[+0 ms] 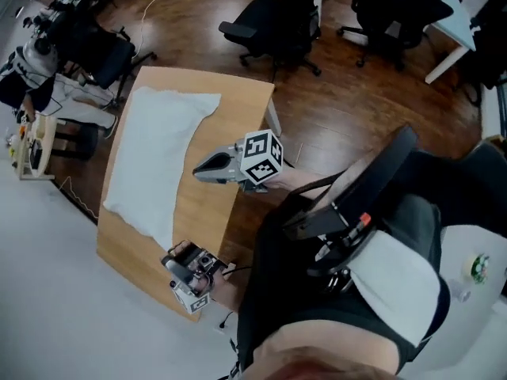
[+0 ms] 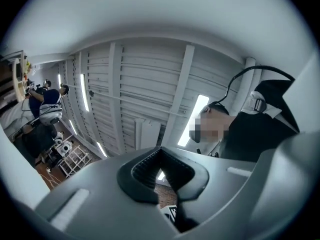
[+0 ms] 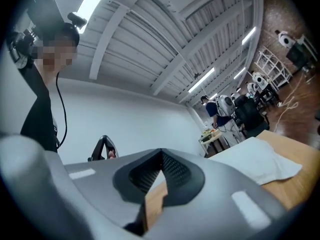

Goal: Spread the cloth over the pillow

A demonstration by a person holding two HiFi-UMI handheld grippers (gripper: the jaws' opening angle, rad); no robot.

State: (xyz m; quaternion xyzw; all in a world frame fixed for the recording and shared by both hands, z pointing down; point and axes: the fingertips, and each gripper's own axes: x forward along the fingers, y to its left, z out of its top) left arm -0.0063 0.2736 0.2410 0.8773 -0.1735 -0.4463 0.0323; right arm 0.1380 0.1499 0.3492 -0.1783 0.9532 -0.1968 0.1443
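A white cloth [image 1: 154, 161] lies spread along the left half of a wooden table [image 1: 238, 101], and no separate pillow shows under it. My right gripper [image 1: 198, 169] hovers over the table's bare wood just right of the cloth, jaws shut and empty. In the right gripper view, the right gripper [image 3: 162, 154] is tilted, with the cloth [image 3: 257, 159] on the table [image 3: 300, 184] to its right. My left gripper [image 1: 188, 274] is at the table's near corner, off the cloth, shut on nothing. In the left gripper view, the left gripper [image 2: 161, 151] points up at the ceiling.
Black office chairs [image 1: 277, 18] stand on the wood floor beyond the table. A person [image 1: 32, 62] sits at the far left near a small shelf [image 1: 36, 145]. A black chair back [image 1: 356, 204] is close against my body on the right.
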